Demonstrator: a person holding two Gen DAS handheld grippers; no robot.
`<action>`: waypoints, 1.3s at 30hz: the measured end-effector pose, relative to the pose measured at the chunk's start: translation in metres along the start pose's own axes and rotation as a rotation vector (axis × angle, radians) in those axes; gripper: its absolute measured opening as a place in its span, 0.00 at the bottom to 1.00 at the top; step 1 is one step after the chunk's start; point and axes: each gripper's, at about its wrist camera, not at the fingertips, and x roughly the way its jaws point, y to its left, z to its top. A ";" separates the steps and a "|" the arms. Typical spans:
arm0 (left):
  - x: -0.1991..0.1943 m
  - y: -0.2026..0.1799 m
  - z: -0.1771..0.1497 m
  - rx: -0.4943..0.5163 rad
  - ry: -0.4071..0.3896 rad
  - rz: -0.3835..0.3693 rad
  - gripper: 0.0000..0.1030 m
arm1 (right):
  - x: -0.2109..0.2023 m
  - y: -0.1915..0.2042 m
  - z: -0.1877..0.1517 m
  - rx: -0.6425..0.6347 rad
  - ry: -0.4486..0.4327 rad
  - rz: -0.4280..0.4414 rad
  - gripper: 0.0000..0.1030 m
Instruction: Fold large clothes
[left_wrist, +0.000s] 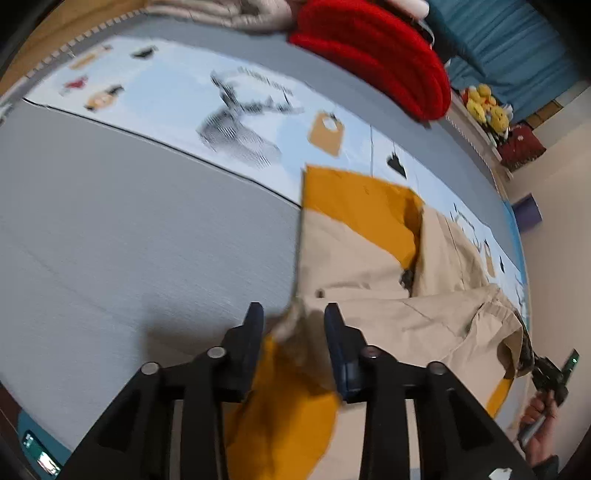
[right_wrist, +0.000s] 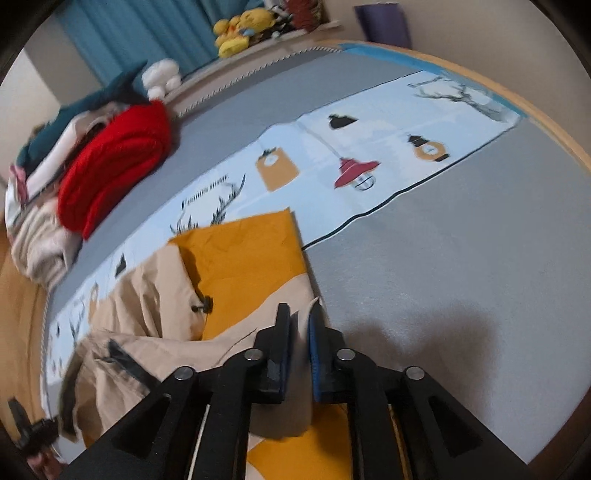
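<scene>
Beige-and-mustard jacket: spread on the grey bed cover, upper part overlapping the pale blue printed strip. Left gripper: jaws apart, bunched jacket fabric between them. Right gripper: jaws narrow, pinching a jacket edge. Red folded knit: far side, well apart

A grey bed with a pale-blue printed sheet stands before teal curtains and cream walls.

Even indoor light, soft claw shadows on the grey mat, motion blur throughout, strong fisheye bending, dark corners.
</scene>
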 end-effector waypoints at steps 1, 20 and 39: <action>-0.005 0.005 -0.001 -0.006 -0.018 0.002 0.31 | -0.008 -0.004 -0.002 0.003 -0.026 -0.006 0.27; 0.044 -0.021 -0.009 0.104 0.115 0.090 0.53 | 0.054 -0.021 -0.043 -0.121 0.299 0.020 0.48; 0.071 -0.036 0.019 0.199 0.043 0.118 0.02 | 0.019 0.016 -0.029 -0.285 0.100 0.031 0.05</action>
